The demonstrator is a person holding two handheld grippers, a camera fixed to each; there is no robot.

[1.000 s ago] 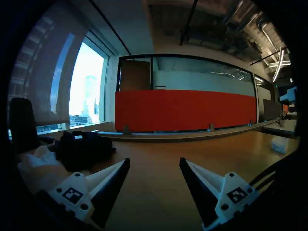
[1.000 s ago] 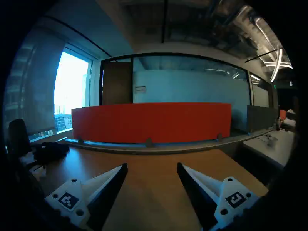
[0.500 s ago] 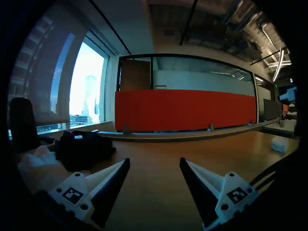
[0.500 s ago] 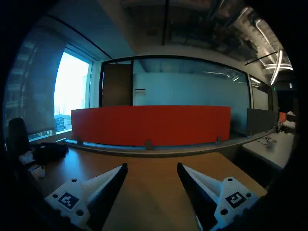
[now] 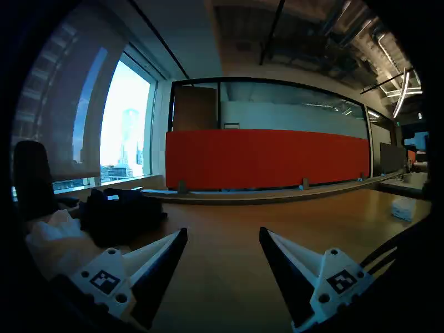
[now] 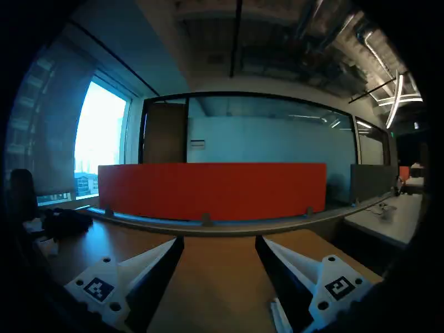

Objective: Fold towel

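Wooden desk (image 5: 222, 283), left claw (image 5: 222, 230), right claw (image 6: 218, 238), spread

I see bundle (image 5: 119, 213) on tabletop (image 5: 233, 250) far left, crumpled cloth (image 5: 53, 241) before it, chair (image 5: 30, 177) behind both; partition (image 5: 266, 158) along back edge; small box (image 5: 403, 208) far right.

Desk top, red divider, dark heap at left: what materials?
Desk: wood or wood-look laminate, smooth with a soft sheen.
Divider: flat matte red panel, fabric or plastic, can't tell.
Dark heap: soft cloth, judging by the crumpled folds.
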